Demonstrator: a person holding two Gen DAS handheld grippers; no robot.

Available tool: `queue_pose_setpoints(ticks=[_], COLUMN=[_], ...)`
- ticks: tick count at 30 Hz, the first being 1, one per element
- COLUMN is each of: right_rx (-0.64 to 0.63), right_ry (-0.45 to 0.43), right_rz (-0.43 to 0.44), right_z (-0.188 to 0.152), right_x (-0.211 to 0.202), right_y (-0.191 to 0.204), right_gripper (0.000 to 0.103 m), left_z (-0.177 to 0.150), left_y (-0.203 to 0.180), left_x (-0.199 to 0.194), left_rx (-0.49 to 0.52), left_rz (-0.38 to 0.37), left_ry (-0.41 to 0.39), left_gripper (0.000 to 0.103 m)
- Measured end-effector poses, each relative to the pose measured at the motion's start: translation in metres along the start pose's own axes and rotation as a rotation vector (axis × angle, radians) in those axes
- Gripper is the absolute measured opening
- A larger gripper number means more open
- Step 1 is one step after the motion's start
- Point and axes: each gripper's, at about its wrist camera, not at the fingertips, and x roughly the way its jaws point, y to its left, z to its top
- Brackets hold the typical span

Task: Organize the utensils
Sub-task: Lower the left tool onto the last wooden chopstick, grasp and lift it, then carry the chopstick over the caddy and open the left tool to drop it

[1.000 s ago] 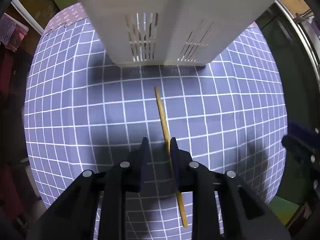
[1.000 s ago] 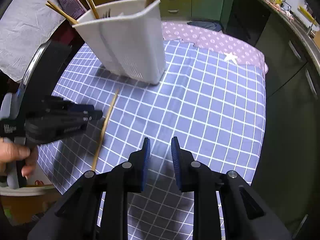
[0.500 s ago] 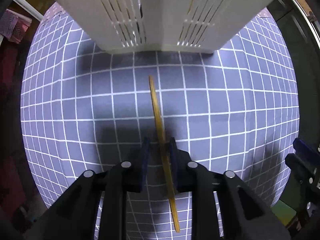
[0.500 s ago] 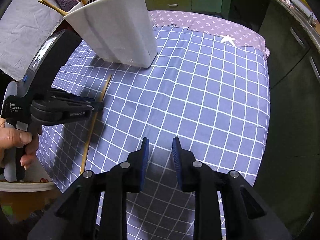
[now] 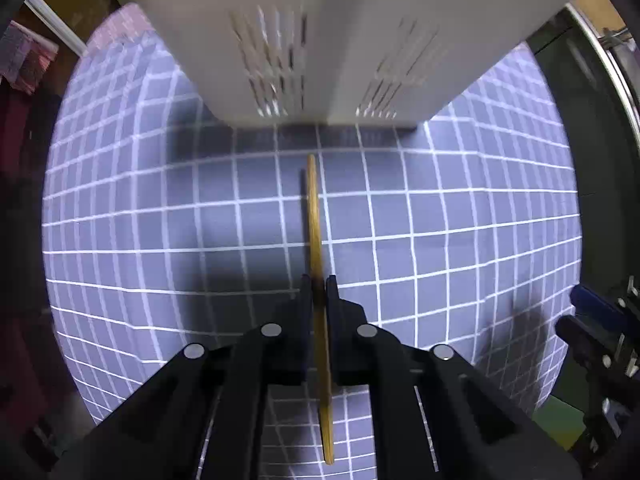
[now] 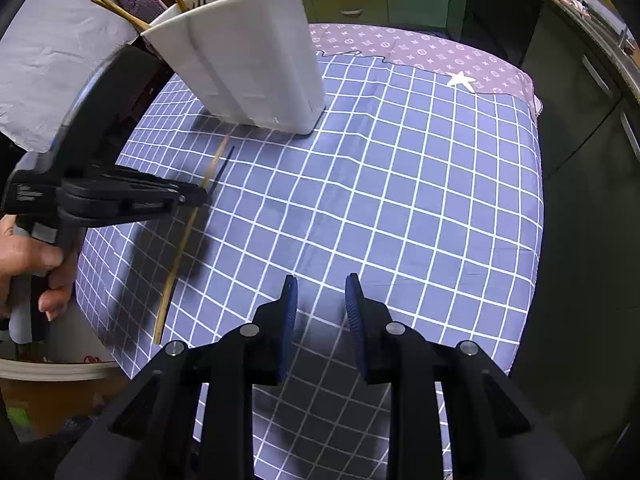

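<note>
Pinching a chopstick [image 5: 318, 240] at the centre of the frame, the left gripper [image 5: 319, 286] has just closed its jaws on it.

It lies over the checked cloth [image 5: 160, 220], tip near the white utensil holder [image 5: 340, 40] at the top. Lower centre, the right gripper [image 6: 321, 292] stands slightly spread with nothing between its pads.

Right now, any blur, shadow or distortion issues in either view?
Left wrist view: fisheye bows the tablecloth grid; holder slots smeared; gripper shadow darkens the cloth by the chopstick. Right wrist view: sharper; shadow under the right gripper; edges curved.
</note>
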Motion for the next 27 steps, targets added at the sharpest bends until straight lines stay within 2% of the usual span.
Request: queue_pose_setpoints(ticks=[5, 11, 17, 22, 27], right_rx=[-0.014, -0.021, -0.022, -0.026, -0.029], right_ry=[-0.012, -0.028, -0.031, -0.013, 0.007], right_rz=[0.015, 0.031, 0.044, 0.042, 0.041], right_z=[-0.003, -0.011, -0.018, -0.022, -0.023], right_x=[-0.007, -0.016, -0.019, -0.012, -0.005], right_y=[0.009, 0.017, 0.021, 0.025, 0.03], right_gripper=[0.025, 0.026, 0.026, 0.026, 0.026], left_z=[-0.026, -0.074, -0.119, -0.136, -0.138], left_y=[0.002, 0.002, 0.008, 0.005, 0.009], left_x=[-0.047, -0.103, -0.14, -0.145, -0.146], left_rx=[0.072, 0.14, 0.199, 0.225, 0.23], left_rz=[-0.007, -0.031, -0.02, -0.026, -0.042], left_ry=[-0.164, -0.356, -0.546, -0.593, -0.598], left_gripper=[0.007, 0.007, 0.007, 0.007, 0.007])
